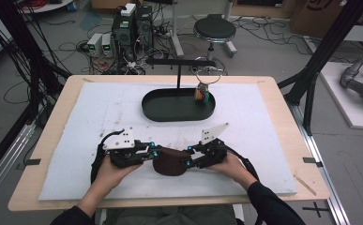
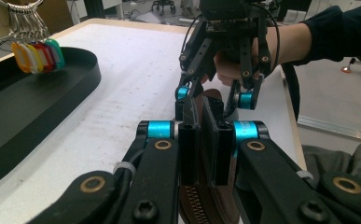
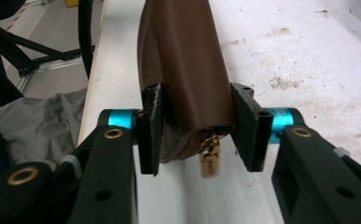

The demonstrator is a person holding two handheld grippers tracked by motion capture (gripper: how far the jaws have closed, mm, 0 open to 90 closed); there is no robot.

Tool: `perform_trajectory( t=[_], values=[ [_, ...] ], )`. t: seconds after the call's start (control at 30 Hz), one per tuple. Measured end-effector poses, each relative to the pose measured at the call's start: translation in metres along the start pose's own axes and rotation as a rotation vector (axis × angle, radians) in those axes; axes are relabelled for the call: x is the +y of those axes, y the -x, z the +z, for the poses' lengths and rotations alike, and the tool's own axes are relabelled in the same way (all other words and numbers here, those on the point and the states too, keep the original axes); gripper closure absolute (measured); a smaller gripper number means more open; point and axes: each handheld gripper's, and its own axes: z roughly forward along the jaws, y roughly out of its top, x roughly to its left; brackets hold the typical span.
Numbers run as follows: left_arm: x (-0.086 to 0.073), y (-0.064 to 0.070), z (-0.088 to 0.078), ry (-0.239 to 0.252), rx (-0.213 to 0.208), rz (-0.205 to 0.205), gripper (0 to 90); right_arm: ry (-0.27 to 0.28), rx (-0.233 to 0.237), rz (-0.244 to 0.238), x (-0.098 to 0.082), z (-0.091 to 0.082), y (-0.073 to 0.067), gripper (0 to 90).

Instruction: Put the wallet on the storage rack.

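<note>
The brown pouch (image 1: 170, 162) is clamped by the left gripper (image 1: 152, 153) – near the table edge – and pinched at its right end by the right gripper (image 1: 192, 157)

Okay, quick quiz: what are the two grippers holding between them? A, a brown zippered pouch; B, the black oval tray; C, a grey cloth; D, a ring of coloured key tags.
A: the left gripper and the right gripper each take one end of the brown zippered pouch, and its brass zipper pull hangs between the right gripper's jaws.
</note>
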Motion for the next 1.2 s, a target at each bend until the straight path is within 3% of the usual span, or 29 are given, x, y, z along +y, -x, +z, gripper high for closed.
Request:
perform_trajectory(
  t=[0.23,0.4,0.6,0.73,0.87,1.07,1.2],
  values=[
    [-0.001,-0.001,-0.001,-0.001,0.002,-0.028,79.1,0.005,0.025,-0.014,0.0,-0.003,-0.001,66.3],
    [0.001,-0.003,0.002,0.004,-0.005,-0.082,62.9,0.017,0.013,-0.036,0.001,-0.007,-0.001,68.2],
    [0.002,-0.006,0.002,0.025,-0.024,-0.103,42.3,0.042,0.017,-0.053,0.003,-0.014,-0.004,68.4],
    [0.001,-0.009,0.002,0.029,-0.049,-0.114,34.1,0.072,0.011,-0.062,0.005,-0.025,-0.004,68.5],
    [-0.001,-0.01,0.008,0.008,-0.094,-0.137,31.4,0.097,0.017,-0.067,0.007,-0.035,-0.005,68.5],
    [0.002,-0.005,0.02,-0.013,-0.149,-0.124,30.3,0.107,0.041,-0.093,0.009,-0.042,-0.008,68.5],
    [0.001,-0.003,0.026,-0.034,-0.174,-0.118,37.7,0.108,0.055,-0.094,0.01,-0.043,-0.01,68.5]
  ],
)
